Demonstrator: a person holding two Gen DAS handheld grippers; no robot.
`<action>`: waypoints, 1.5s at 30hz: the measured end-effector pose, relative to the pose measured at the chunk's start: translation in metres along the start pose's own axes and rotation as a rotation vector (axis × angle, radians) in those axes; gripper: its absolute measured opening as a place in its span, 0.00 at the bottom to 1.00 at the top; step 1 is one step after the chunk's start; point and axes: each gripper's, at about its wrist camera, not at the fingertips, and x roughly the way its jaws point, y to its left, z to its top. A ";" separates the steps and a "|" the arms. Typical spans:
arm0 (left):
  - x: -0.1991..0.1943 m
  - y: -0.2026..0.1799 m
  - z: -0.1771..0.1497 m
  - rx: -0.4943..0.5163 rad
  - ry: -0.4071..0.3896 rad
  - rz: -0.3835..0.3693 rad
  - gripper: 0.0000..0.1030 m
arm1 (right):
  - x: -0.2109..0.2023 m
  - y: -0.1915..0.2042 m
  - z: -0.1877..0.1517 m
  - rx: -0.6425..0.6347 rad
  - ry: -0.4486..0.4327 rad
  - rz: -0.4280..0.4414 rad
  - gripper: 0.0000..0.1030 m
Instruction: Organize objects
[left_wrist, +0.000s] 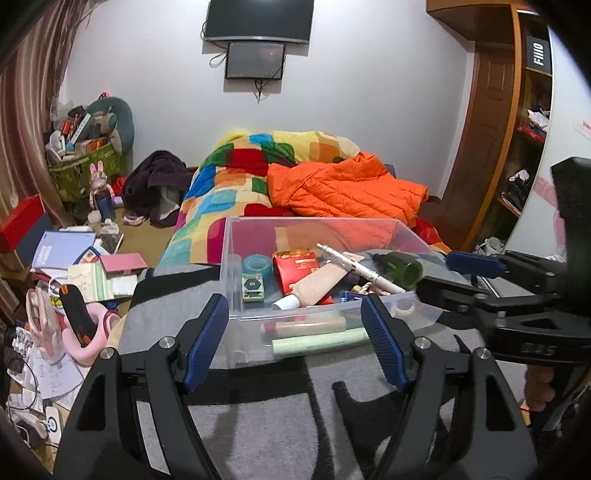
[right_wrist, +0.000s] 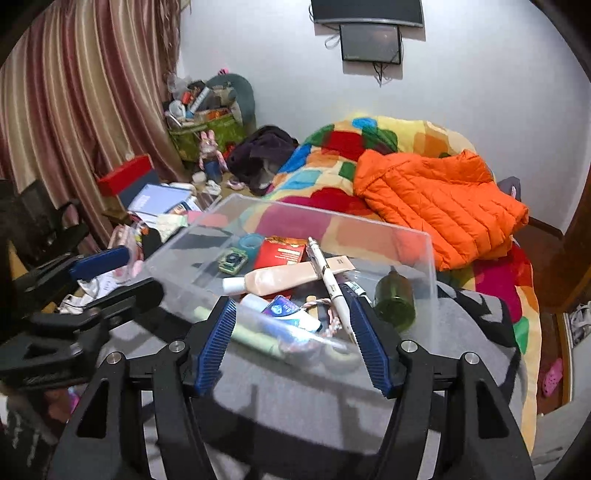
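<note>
A clear plastic bin (left_wrist: 417, 314) (right_wrist: 430, 254) sits on a grey and black blanket on the bed. It holds a green bottle (left_wrist: 400, 269) (right_wrist: 393, 299), a white pen (left_wrist: 354, 267) (right_wrist: 327, 275), a beige tube (left_wrist: 314, 290) (right_wrist: 280, 278), a red packet (left_wrist: 295, 267) (right_wrist: 280, 254), a teal tape roll (left_wrist: 256, 264) (right_wrist: 249, 243) and a pale green tube (left_wrist: 319, 341). My left gripper (left_wrist: 295, 343) is open and empty just in front of the bin. My right gripper (right_wrist: 291, 343) is open and empty at the bin's near wall.
An orange puffer jacket (left_wrist: 343, 188) (right_wrist: 439, 203) and a patchwork quilt (left_wrist: 236, 173) lie behind the bin. Books, boxes and a pink slipper (left_wrist: 85, 332) clutter the floor at the left. A wooden shelf (left_wrist: 524, 110) stands at the right.
</note>
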 end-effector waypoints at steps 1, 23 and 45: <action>-0.003 -0.002 0.000 0.003 -0.008 0.002 0.73 | -0.007 0.001 -0.001 -0.002 -0.014 0.003 0.62; -0.029 -0.026 -0.016 0.018 -0.080 0.012 0.94 | -0.048 -0.003 -0.035 0.035 -0.113 -0.033 0.80; -0.030 -0.025 -0.018 0.017 -0.070 0.009 0.94 | -0.051 -0.007 -0.038 0.055 -0.110 -0.028 0.80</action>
